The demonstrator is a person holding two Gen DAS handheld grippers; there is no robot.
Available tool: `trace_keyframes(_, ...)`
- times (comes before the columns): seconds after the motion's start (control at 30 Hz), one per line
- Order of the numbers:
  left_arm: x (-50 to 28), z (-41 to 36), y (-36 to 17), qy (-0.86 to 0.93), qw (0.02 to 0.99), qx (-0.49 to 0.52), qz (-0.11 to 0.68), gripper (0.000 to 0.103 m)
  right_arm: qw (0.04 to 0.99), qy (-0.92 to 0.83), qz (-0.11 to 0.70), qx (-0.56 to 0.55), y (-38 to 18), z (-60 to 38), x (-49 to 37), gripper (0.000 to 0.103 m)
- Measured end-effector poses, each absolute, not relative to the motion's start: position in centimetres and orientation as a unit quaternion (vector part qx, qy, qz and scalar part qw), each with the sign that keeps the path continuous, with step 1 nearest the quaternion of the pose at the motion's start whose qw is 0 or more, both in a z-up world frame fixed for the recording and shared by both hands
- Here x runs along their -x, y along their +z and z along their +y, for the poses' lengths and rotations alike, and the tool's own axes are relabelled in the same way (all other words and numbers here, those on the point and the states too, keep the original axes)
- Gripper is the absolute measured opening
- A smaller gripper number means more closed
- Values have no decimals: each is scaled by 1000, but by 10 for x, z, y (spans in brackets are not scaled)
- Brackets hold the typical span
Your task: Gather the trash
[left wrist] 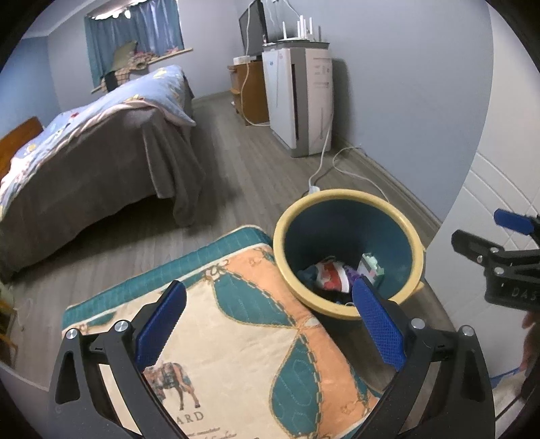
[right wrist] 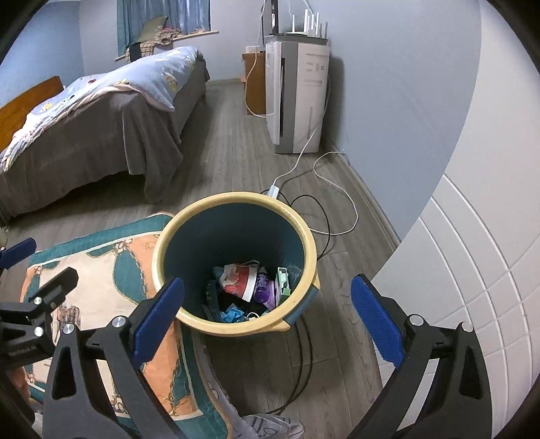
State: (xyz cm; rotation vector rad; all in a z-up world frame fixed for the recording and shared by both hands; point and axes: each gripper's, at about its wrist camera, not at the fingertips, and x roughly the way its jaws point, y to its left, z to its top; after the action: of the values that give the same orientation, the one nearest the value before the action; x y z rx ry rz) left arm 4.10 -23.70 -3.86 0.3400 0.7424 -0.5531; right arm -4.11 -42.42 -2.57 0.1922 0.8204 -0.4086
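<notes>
Both grippers poised over the bin

Overhead, the right gripper (right wrist: 266, 317) points down at the trash bin (right wrist: 236, 202), jaws spread wide and empty. Beside it, the left gripper (left wrist: 268, 324) hangs over the patterned rug (left wrist: 236, 354), jaws likewise released, gripping nothing. Trash (right wrist: 243, 287) lies at the bin's bottom, on the wooden floor (right wrist: 236, 152).

From my feed I see a bed (left wrist: 94, 141) with a blue quilt (left wrist: 101, 108) at left, a white air purifier (left wrist: 297, 98) against the far wall with a router (left wrist: 298, 32) on top, white cables (right wrist: 324, 189) across the wood floor (left wrist: 236, 162), and a patterned rug (left wrist: 236, 337) below.
</notes>
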Motion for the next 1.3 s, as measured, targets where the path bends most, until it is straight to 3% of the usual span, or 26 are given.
trace_keyframes(1.3, -32, -233, -34, -274, 881, -163, 350, 98, 886, -208, 402, -103, -24, -433, 46, 97)
